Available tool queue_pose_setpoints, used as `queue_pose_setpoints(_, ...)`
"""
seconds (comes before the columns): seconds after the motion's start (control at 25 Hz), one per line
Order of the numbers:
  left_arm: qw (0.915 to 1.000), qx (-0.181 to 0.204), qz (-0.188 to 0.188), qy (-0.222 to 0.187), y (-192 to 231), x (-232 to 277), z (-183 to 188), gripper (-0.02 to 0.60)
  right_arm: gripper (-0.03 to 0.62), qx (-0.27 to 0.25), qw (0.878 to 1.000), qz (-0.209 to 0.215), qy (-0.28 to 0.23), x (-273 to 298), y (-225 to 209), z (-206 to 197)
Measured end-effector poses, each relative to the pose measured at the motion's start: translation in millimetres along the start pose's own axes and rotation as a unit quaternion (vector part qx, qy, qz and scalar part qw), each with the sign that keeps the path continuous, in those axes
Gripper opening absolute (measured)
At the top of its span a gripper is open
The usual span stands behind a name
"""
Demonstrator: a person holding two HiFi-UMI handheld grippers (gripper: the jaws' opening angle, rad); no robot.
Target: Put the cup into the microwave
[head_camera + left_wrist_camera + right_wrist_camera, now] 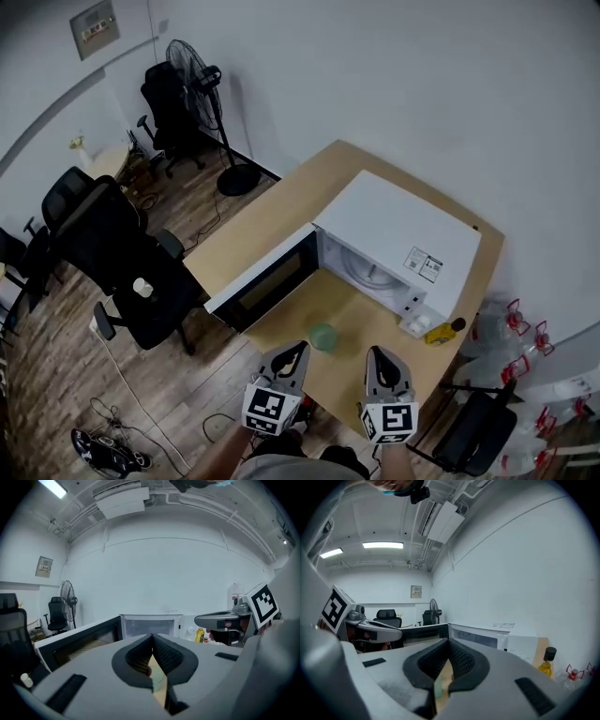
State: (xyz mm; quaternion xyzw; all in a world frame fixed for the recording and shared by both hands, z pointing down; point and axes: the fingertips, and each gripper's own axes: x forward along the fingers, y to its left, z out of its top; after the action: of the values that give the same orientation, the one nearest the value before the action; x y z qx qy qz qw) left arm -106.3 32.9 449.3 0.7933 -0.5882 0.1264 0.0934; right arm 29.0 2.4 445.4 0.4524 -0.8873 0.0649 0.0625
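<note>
Both grippers hung nearest, in front of the microwave (pixel 403 234). The left gripper (pixel 296 351) and the right gripper (pixel 379 356) each had its jaws pressed together on nothing, apparently because no grab had begun. Just before the microwave's open mouth, beyond and between the two tips, the cup (pixel 324 336) stood untouched on the table (pixel 281 202). The door (pixel 267 278) hung wide at the microwave's left, likely to leave the cavity free for the cup. One pair of jaws would have to part first.

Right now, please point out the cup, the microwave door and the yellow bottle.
cup (pixel 323 336), head view, its middle
microwave door (pixel 270 280), head view, its dark window
yellow bottle (pixel 437 335), head view, its yellow body
</note>
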Motion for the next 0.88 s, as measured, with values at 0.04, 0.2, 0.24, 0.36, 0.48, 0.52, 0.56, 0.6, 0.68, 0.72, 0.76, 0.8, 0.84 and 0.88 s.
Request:
queue_pose_setpoints(0.04,1.0000,-0.001,-0.009,0.004,3.4,8.3,-4.3,0.021,0.017,0.003,1.000,-0.005,0.005,6.9,-1.7,-4.9)
queue_pose_setpoints(0.2,0.9986,-0.005,-0.046,0.026,11.4,36.5,-25.8,0.023,0.017,0.015,0.999,-0.024,0.027,29.8,-7.7,-26.1)
queue_pose_setpoints(0.24,0.9979,-0.006,-0.055,0.034,12.5,42.3,-29.7,0.021,0.017,0.018,0.999,-0.029,0.033,34.4,-8.6,-31.3)
queue_pose_setpoints(0.36,0.9954,-0.012,-0.079,0.052,15.1,57.6,-43.7,0.023,0.017,0.028,0.997,-0.042,0.050,45.1,-9.8,-47.8)
queue_pose_setpoints(0.48,0.9923,-0.013,-0.104,0.066,16.8,70.6,-61.8,0.025,0.017,0.035,0.996,-0.054,0.064,52.9,-11.3,-63.1)
queue_pose_setpoints(0.52,0.9913,-0.012,-0.112,0.068,16.5,74.3,-65.9,0.025,0.017,0.037,0.995,-0.057,0.067,54.6,-12.0,-67.6)
queue_pose_setpoints(0.56,0.9900,-0.011,-0.122,0.070,15.4,77.5,-69.5,0.027,0.017,0.039,0.995,-0.061,0.070,55.8,-12.6,-71.8)
queue_pose_setpoints(0.6,0.9883,-0.010,-0.134,0.073,13.7,80.0,-73.3,0.063,0.017,0.041,0.994,-0.064,0.074,56.4,-13.2,-75.9)
queue_pose_setpoints(0.68,0.9852,-0.008,-0.153,0.077,10.5,83.0,-81.6,0.150,0.017,0.046,0.993,-0.073,0.083,55.8,-14.3,-84.3)
queue_pose_setpoints(0.72,0.9841,-0.006,-0.159,0.079,9.3,84.2,-86.2,0.175,0.017,0.049,0.992,-0.077,0.088,54.8,-14.8,-88.3)
queue_pose_setpoints(0.76,0.9829,-0.004,-0.164,0.082,7.7,85.4,-91.2,0.214,0.017,0.052,0.991,-0.081,0.092,53.8,-15.1,-92.0)
queue_pose_setpoints(0.8,0.9814,-0.004,-0.171,0.087,5.7,86.7,-96.5,0.255,0.017,0.053,0.991,-0.083,0.095,52.9,-15.2,-95.3)
queue_pose_setpoints(0.84,0.9796,-0.004,-0.178,0.093,3.3,87.7,-102.1,0.290,0.017,0.054,0.990,-0.086,0.098,52.0,-15.4,-98.4)
queue_pose_setpoints(0.88,0.9775,-0.003,-0.186,0.099,0.5,88.5,-107.6,0.314,0.017,0.056,0.989,-0.090,0.100,51.2,-15.8,-101.4)
